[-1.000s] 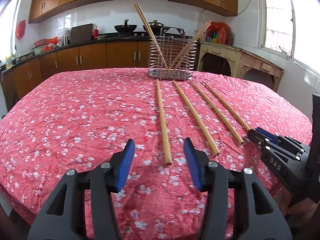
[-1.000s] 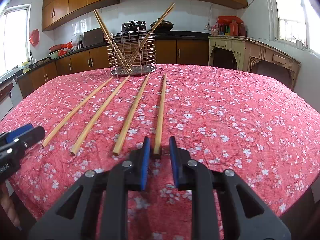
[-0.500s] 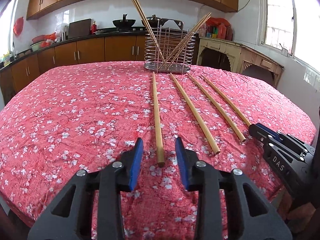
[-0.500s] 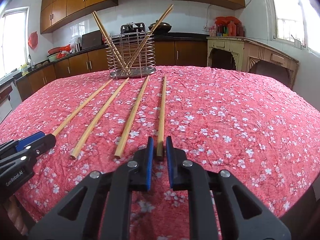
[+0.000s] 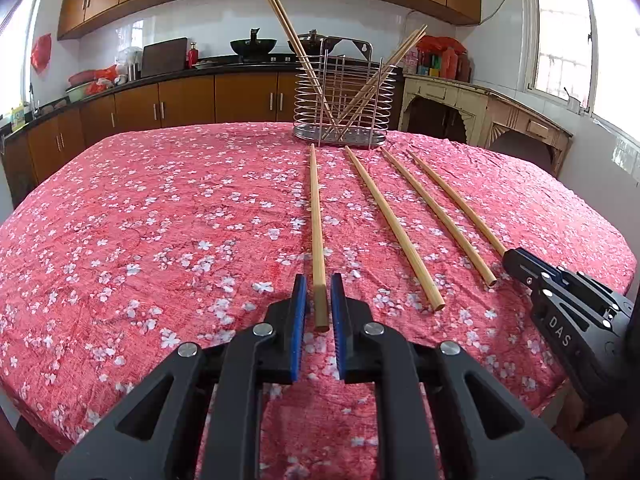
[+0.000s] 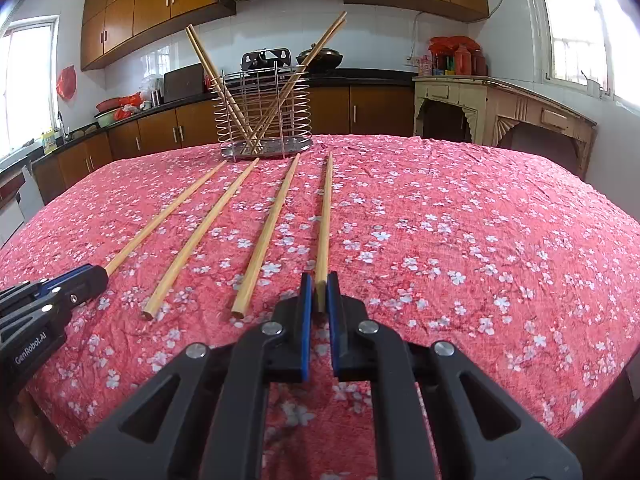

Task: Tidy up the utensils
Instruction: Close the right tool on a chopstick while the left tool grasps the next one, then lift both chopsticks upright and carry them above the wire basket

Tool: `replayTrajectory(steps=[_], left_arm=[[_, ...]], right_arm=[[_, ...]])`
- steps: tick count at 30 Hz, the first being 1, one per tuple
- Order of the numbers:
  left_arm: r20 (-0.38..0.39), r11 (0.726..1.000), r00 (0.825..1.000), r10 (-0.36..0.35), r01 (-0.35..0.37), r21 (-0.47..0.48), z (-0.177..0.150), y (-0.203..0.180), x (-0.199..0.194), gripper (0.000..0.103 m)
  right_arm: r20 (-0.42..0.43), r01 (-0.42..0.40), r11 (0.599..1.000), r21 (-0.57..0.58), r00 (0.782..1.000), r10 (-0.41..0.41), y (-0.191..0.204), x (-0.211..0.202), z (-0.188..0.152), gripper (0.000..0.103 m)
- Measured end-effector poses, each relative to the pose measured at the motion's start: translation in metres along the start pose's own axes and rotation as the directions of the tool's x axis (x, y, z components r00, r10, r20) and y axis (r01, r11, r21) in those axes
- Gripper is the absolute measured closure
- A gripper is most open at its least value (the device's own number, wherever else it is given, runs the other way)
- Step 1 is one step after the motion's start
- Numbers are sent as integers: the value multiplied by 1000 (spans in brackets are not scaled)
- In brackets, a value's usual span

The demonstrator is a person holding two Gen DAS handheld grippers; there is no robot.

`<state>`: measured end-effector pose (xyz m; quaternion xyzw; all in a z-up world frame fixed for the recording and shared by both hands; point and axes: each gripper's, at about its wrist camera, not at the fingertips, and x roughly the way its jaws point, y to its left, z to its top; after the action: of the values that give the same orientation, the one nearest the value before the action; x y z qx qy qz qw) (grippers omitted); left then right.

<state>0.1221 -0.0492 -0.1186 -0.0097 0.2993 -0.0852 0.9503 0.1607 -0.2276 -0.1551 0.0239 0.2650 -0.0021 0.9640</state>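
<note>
lying side by side on the red flower-print counter cloth (image 5: pixel 168 216) are four long wooden chopsticks, fanning out from the wire utensil basket (image 5: pixel 345 104) at the far edge, which already holds more chopsticks leaning crosswise. the left gripper (image 5: pixel 318 300) has its blue pads almost closed around the near end of the leftmost chopstick (image 5: pixel 316 216), though contact is unclear. the right gripper (image 6: pixel 319 294) pinches the near end of the rightmost chopstick (image 6: pixel 325 216).
</note>
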Motion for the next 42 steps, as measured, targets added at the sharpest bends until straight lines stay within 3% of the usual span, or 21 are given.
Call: replayTrajectory(steps=[5, 8, 15, 24, 42], left_arm=[[-4, 1000, 1000, -9, 9, 3, 0, -1, 0, 90], [-9, 1000, 1000, -14, 14, 1, 1, 0, 1, 96], [6, 1000, 1000, -14, 15, -26, 11, 22, -8, 96], [106, 1000, 994, -9, 8, 11, 45, 42, -40, 96], [279, 998, 958, 67, -69, -4, 120, 80, -72, 96]], right_arm=[[0, -1, 1000, 5, 1000, 1, -1, 0, 1, 94], [-1, -4, 1000, 10, 1000, 4, -2, 0, 2, 95], [20, 3, 1000, 22, 1000, -4, -9, -6, 9, 96], [122, 18, 999, 40, 992, -23, -25, -30, 47, 96], [276, 46, 998, 31, 960, -52, -38, -64, 124, 96]])
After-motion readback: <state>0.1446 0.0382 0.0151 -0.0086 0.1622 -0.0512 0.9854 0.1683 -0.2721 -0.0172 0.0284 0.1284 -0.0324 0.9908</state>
